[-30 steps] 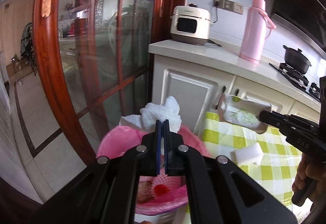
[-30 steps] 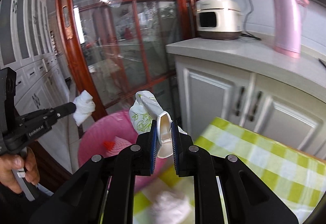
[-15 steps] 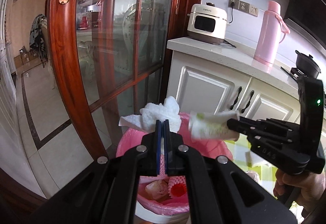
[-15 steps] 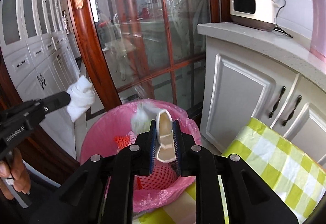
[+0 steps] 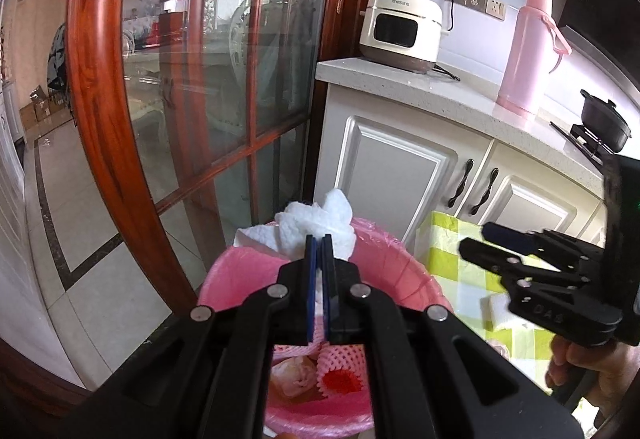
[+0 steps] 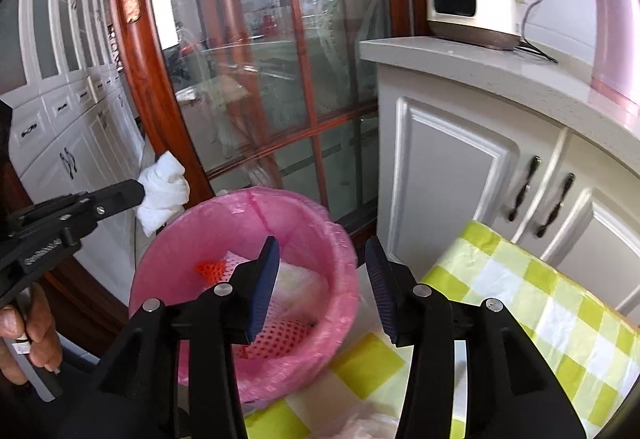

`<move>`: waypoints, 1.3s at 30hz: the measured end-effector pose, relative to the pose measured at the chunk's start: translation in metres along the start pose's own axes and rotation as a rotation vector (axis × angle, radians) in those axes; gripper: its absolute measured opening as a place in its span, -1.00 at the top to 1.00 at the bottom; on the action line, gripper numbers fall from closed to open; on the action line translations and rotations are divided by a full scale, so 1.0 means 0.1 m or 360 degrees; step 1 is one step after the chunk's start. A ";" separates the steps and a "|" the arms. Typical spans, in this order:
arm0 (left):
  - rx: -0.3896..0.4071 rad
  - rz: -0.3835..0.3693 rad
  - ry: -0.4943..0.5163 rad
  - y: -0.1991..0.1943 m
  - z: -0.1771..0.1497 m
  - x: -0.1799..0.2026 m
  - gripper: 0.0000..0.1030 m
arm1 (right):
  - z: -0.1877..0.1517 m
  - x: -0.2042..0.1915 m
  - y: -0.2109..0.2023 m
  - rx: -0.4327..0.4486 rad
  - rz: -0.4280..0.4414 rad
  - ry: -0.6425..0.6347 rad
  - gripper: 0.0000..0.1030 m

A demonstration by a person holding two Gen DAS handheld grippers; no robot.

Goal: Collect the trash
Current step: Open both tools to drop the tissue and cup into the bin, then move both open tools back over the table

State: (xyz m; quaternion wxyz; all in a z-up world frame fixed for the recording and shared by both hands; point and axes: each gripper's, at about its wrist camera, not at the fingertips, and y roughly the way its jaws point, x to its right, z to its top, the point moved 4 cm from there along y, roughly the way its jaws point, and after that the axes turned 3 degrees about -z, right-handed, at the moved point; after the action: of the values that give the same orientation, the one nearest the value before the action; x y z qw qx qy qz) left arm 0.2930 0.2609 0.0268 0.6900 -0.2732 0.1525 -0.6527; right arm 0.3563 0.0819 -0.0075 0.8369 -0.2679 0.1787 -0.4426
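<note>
My left gripper (image 5: 319, 239) is shut on a crumpled white tissue (image 5: 316, 223) and holds it over the far rim of the pink-lined trash bin (image 5: 240, 271). From the right wrist view, that gripper (image 6: 140, 193) and the tissue (image 6: 164, 191) hang at the bin's (image 6: 240, 207) left edge. My right gripper (image 6: 322, 251) is over the bin's near right side. Its jaws are opening, with nothing between them. It also shows in the left wrist view (image 5: 474, 237). Inside the bin lie red and pink foam nets (image 5: 340, 379) and a white piece (image 6: 296, 279).
The bin stands beside a table with a green-checked cloth (image 6: 520, 299); a white wad (image 5: 500, 309) lies on it. Behind are white cabinets (image 5: 392, 175), a counter with a rice cooker (image 5: 400, 31) and pink thermos (image 5: 524, 51), and a red-framed glass door (image 5: 100, 119).
My right gripper came over the bin and opened; the green-printed paper cup it held is gone from its jaws. My left gripper carried the tissue closer over the bin.
</note>
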 end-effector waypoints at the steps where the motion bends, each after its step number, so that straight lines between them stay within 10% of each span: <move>1: -0.0008 -0.0005 0.0003 0.04 0.01 0.02 0.93 | -0.01 0.06 -0.04 0.0006 -0.0006 0.0017 0.12; 17: -0.0009 -0.0021 0.0030 0.01 -0.07 0.33 -0.16 | -0.43 1.02 -0.68 0.0059 -0.0235 0.0189 -0.29; 39: -0.0110 -0.0267 0.0214 -0.25 -1.13 1.96 -0.45 | -1.82 2.03 -1.89 0.0127 -0.0507 0.0459 -0.50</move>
State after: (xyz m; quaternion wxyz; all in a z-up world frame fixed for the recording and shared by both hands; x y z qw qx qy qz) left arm 0.2287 0.0478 -0.0209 0.6114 -0.2642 0.1976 -0.7193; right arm 0.2475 -0.2282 -0.0497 0.7321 -0.1934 0.2343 -0.6096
